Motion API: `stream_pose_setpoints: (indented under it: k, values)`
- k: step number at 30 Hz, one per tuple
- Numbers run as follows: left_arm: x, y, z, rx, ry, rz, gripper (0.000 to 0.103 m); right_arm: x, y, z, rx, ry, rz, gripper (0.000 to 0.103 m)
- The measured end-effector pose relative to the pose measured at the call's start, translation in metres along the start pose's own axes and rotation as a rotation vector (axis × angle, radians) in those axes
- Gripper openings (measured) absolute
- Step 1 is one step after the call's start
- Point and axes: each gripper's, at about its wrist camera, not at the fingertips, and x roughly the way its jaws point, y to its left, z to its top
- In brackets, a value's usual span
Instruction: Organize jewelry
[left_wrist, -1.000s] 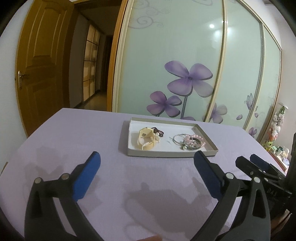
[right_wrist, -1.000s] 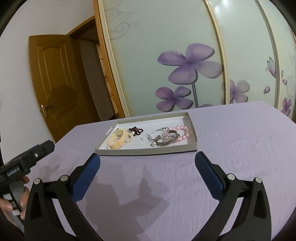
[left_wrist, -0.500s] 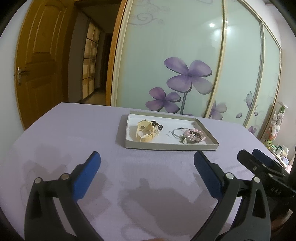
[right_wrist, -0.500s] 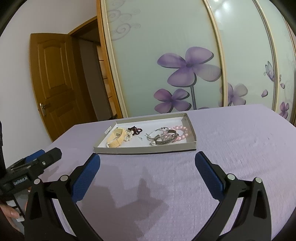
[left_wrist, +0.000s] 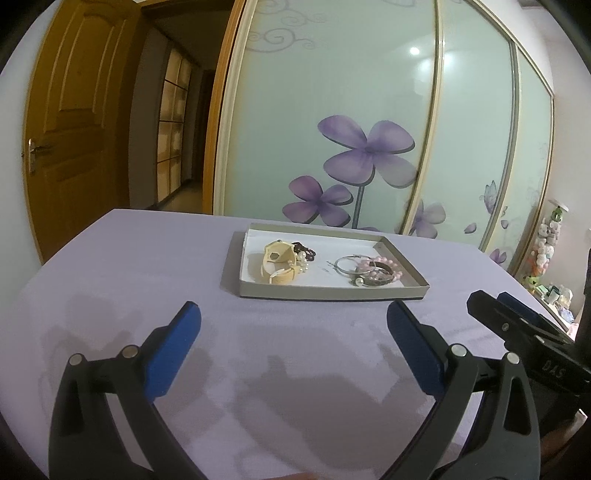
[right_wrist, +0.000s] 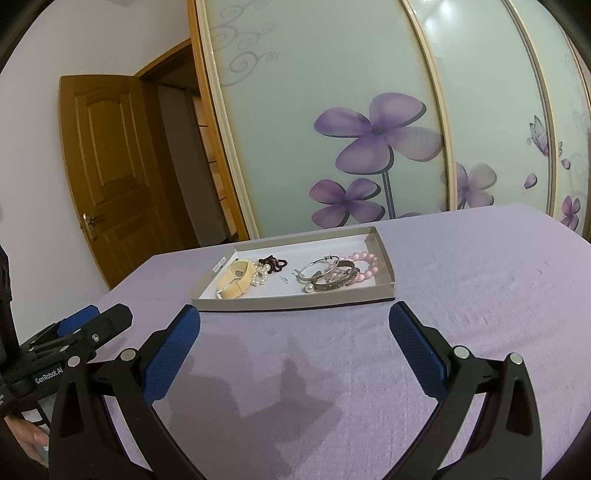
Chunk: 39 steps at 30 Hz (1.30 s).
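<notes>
A shallow grey cardboard tray (left_wrist: 325, 294) (right_wrist: 291, 303) rests on the lilac tablecloth. It holds a cream strap bracelet (left_wrist: 277, 263) (right_wrist: 233, 280), a small pearl piece (left_wrist: 303, 262) (right_wrist: 259, 276), a dark beaded piece (left_wrist: 303, 247) (right_wrist: 274, 263), silver bangles (left_wrist: 349, 264) (right_wrist: 320, 267) and a pink bead bracelet (left_wrist: 392, 266) (right_wrist: 364, 265). My left gripper (left_wrist: 293, 323) is open, short of the tray's near edge. My right gripper (right_wrist: 294, 320) is also open, just before the tray. Both are empty.
Sliding wardrobe doors with purple flowers (left_wrist: 365, 151) stand behind the table. A wooden door (left_wrist: 74, 122) is at the left. The right gripper's body (left_wrist: 524, 339) shows at the left view's right edge, and the left one (right_wrist: 62, 350) at the right view's left edge.
Both cameras have dropped lower and tilted level, so the tray appears flatter and slightly nearer. Both grippers stayed open and nothing in the tray moved.
</notes>
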Motion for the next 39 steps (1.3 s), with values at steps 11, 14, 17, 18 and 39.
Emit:
stream_pose_setpoints:
  k: [11,14,17,18,39]
  values:
    - [-0.0018,-0.0017,0.0012,0.002,-0.008,-0.005,0.101,-0.0001,0.0037,0.0012,-0.002,-0.007,0.009,0.102]
    - [-0.0017,-0.0015,0.001,0.001,-0.007,-0.007,0.101,-0.0002,0.0051,0.0013,-0.005,-0.007,0.011,0.102]
    - [-0.0017,-0.0016,0.0016,0.001,-0.009,-0.007,0.101,-0.0005,0.0063,0.0021,-0.008,-0.008,0.013,0.102]
    - [-0.0017,-0.0016,0.0021,0.001,-0.01,-0.008,0.101,-0.0004,0.0063,0.0021,-0.007,-0.008,0.013,0.102]
    - [-0.0013,-0.0015,0.0029,0.002,-0.01,-0.009,0.101,-0.0002,0.0095,0.0046,-0.009,-0.005,0.018,0.102]
